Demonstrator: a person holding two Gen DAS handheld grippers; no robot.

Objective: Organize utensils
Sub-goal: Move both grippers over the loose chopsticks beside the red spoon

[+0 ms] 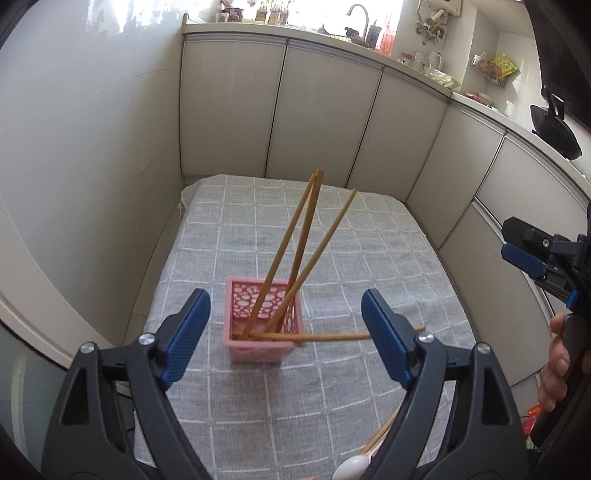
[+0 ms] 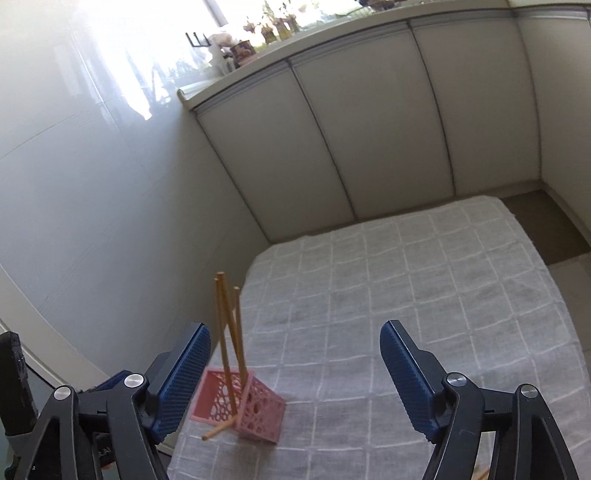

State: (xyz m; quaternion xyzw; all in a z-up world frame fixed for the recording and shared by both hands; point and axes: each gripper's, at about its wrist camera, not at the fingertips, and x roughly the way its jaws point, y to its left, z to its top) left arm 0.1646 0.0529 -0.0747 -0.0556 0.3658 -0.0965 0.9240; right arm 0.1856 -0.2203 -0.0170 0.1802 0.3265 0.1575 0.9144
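A pink perforated square holder stands on the grey checked tablecloth. Three wooden chopsticks lean up out of it; another chopstick pokes out sideways over its near rim. My left gripper is open and empty, hovering just in front of the holder. My right gripper is open and empty, above the cloth to the right of the holder; it also shows at the right edge of the left wrist view. More chopsticks and a white spoon lie near the bottom of the left wrist view.
Cream cabinet doors wall in the table at the back and right. A glossy wall stands on the left. The counter above holds a faucet, bottles and jars. A black wok hangs at the right.
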